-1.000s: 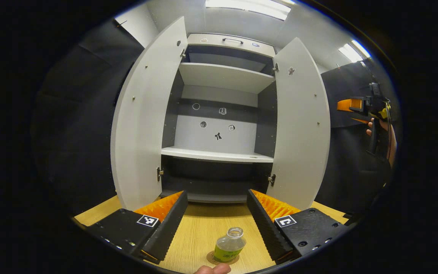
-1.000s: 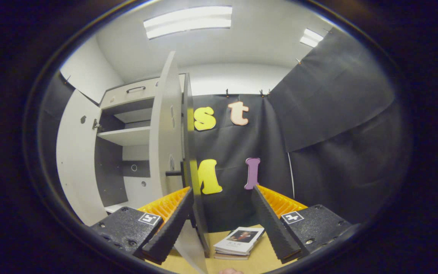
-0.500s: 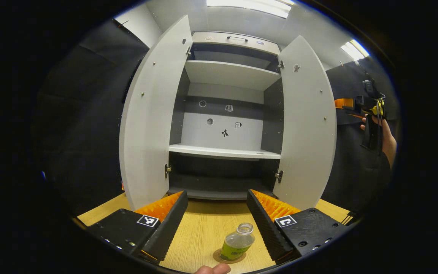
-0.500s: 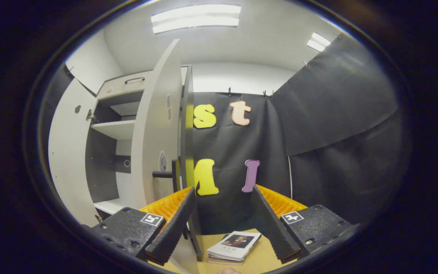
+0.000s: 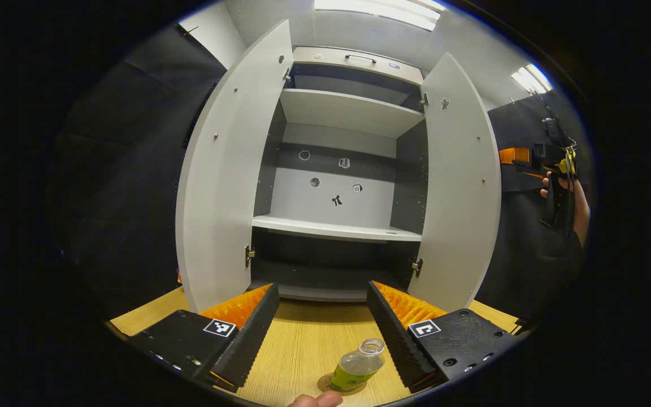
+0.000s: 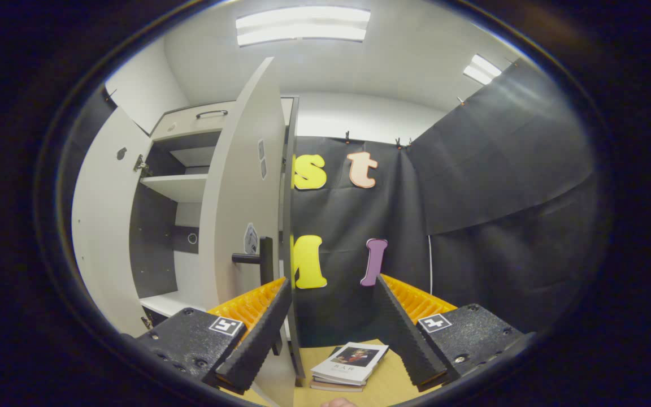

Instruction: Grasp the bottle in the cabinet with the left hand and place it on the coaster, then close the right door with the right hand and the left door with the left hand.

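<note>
The bottle (image 5: 357, 366) stood uncapped on the round coaster (image 5: 325, 384) on the wooden worktop (image 5: 303, 345), low in the left gripper view, between the two fingers of the left hand-held gripper (image 5: 321, 325) and closer to its right finger, touching neither. That hand-held gripper was spread wide and held nothing. Beyond it the cabinet (image 5: 337, 169) stood with both doors swung out: the left door (image 5: 224, 169) and the right door (image 5: 461, 181), with bare shelves between them.

In the right gripper view, the right hand-held gripper (image 6: 331, 322) was likewise spread wide and empty. The right door (image 6: 241, 186) stood edge-on just ahead of its left finger, the door's dark handle (image 6: 255, 259) jutting out above that finger; whether the finger touched the door could not be told. A small stack of books (image 6: 348, 364) lay on the worktop between the fingers.

The left gripper view also showed the right hand-held gripper from outside (image 5: 520, 161), held by a hand (image 5: 571, 198) out beyond the right door's outer face, apart from it.
</note>
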`<state>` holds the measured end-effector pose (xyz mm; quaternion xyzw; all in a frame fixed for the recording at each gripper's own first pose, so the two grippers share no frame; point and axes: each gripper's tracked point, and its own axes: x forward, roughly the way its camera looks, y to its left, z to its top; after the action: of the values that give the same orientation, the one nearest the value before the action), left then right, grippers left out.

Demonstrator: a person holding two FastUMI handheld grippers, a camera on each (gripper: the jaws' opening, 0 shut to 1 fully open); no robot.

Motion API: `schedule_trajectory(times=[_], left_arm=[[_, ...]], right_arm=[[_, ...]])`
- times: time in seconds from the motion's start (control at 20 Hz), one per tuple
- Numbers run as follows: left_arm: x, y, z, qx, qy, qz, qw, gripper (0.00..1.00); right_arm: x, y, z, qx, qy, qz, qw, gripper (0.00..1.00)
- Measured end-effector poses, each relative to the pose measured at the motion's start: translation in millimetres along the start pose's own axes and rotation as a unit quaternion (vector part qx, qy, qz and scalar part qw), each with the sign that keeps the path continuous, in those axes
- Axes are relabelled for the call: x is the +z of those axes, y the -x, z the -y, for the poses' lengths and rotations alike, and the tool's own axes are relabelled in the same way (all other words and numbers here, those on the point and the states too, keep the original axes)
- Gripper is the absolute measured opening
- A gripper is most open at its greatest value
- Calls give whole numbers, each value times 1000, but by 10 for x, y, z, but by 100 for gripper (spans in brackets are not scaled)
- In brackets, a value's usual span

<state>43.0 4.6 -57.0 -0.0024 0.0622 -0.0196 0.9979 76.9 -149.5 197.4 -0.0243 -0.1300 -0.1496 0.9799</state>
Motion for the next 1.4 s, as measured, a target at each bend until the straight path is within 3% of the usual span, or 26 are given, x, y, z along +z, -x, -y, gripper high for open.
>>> schedule_trajectory(times=[0.2,0.25,0.35,0.5,0.55,0.75,0.8,0.85,1.15,1.2,1.25,1.35,1.4], left_arm=[[-17,31,-72,6,-3,1,1000,95],[-8,31,-97,9,-4,2,1000,95],[21,48,-163,17,-8,5,1000,95],[49,87,-236,28,-10,8,1000,95],[61,101,-262,32,-10,8,999,95],[66,158,-327,42,-8,7,999,95],[66,163,-345,44,-8,6,999,95],[60,175,-362,46,-8,5,999,95],[77,190,-386,49,-9,6,999,95],[80,180,-371,46,-9,6,999,100],[87,181,-363,44,-9,7,999,95],[101,159,-354,42,-12,8,999,95],[110,150,-341,40,-12,8,999,95]], right_arm=[[-33,42,-277,22,-15,-17,999,98],[-36,41,-351,29,-17,-18,999,93],[-42,38,-502,45,-18,-20,999,98],[-83,4,-785,84,-30,-31,996,98],[-89,-24,-892,97,-34,-32,994,93],[-192,-127,-1221,142,-49,-33,988,98],[-220,-148,-1256,145,-48,-33,988,94],[-207,-157,-1285,146,-46,-30,988,98],[-165,19,-1296,149,-17,-20,988,98],[-186,64,-1263,146,-13,-20,989,93],[-229,122,-1230,144,-11,-20,989,98],[-369,269,-1175,139,-11,-28,990,98],[-456,346,-1146,138,-12,-33,990,93]])
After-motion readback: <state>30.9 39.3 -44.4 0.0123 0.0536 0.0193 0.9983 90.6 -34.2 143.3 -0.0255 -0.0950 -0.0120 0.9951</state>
